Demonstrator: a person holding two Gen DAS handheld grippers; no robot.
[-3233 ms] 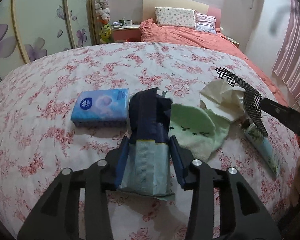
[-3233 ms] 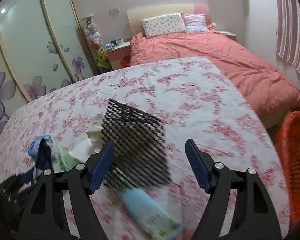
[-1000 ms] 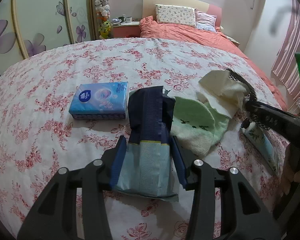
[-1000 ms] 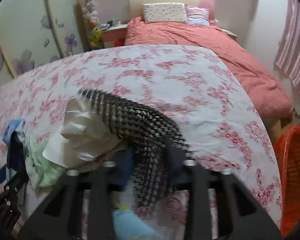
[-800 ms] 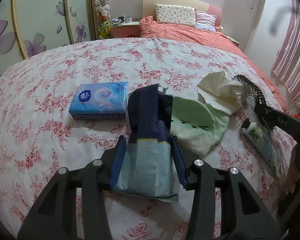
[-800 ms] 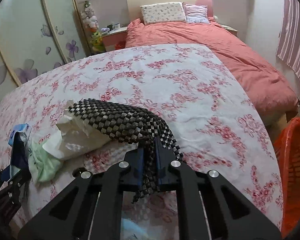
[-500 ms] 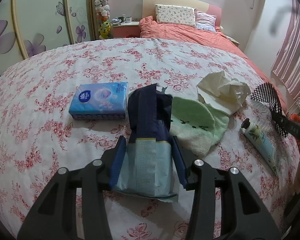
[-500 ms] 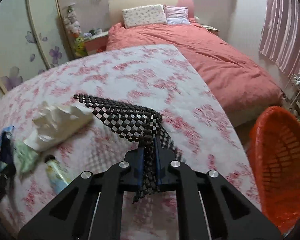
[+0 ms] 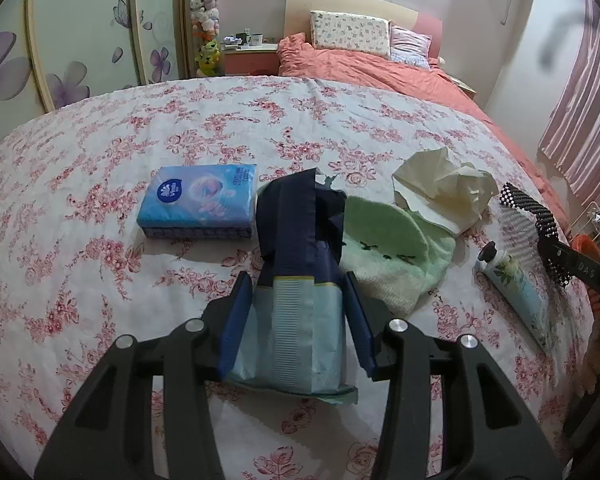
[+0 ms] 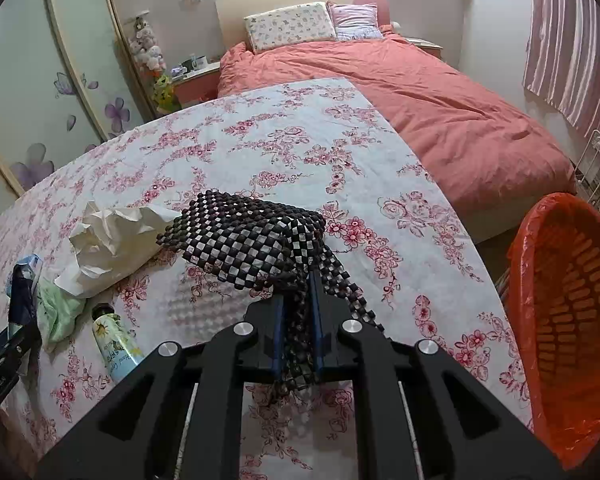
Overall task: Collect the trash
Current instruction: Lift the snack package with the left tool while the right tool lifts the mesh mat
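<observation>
Trash collection under way: two pieces are gripped, none is seen in the bin.

A black-and-white checkered mesh piece [image 10: 256, 240] is pinched between the pressed-together fingers of the right gripper [image 10: 296, 312] and is held above the floral bedspread [image 10: 280, 148], with the orange basket [image 10: 572, 320] close by on the right; its visible interior appears empty, so the drop is judged not yet made. A dark blue and pale blue wrapper [image 9: 296, 280] is clamped between the fingers of the left gripper [image 9: 296, 320], low over the bedspread. A crumpled white paper [image 9: 444, 184] is left lying beside a green cloth [image 9: 388, 248]. A blue tissue pack [image 9: 200, 206] and a tube [image 9: 516, 288] also lie there; whether they count as trash cannot be told.
</observation>
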